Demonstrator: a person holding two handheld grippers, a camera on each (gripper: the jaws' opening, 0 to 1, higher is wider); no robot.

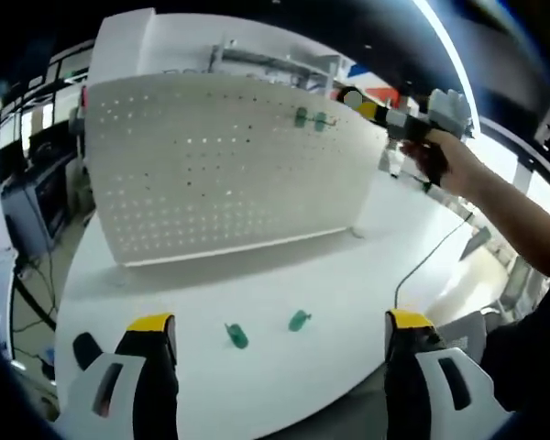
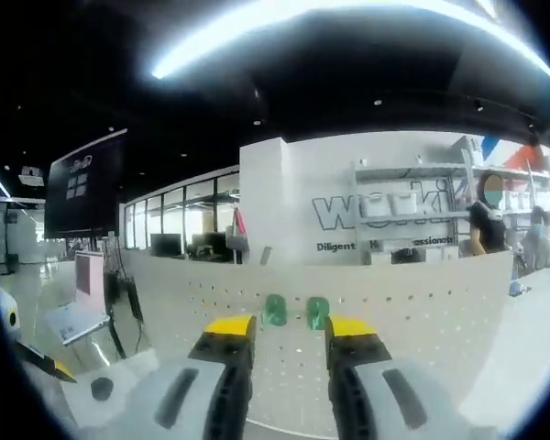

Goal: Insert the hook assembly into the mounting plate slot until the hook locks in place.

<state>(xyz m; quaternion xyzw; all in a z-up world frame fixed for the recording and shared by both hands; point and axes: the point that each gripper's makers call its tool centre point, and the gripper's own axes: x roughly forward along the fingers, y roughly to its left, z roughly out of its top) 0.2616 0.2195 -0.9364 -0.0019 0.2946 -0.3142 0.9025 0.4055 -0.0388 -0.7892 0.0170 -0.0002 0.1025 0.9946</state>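
Here my left claw [image 1: 280, 335] gapes wide and empty, two green hooks [image 1: 236, 336] lying on the white tabletop [image 1: 348, 275] between its jaws, while my right claw [image 2: 289, 332], slightly parted and empty, faces two green hooks [image 2: 274, 310] on the pegboard [image 2: 422, 302] just ahead.

Broad white round-edged table [image 1: 348, 302] across the lower half of the left gripper view. Standing upright on it, upper centre: a white perforated pegboard panel [image 1: 211, 174]. Lying near the bottom edge: two small green plastic hooks [image 1: 236, 336] [image 1: 299, 321], just apart. Thin dark cable [image 1: 422, 266] trailing at right.
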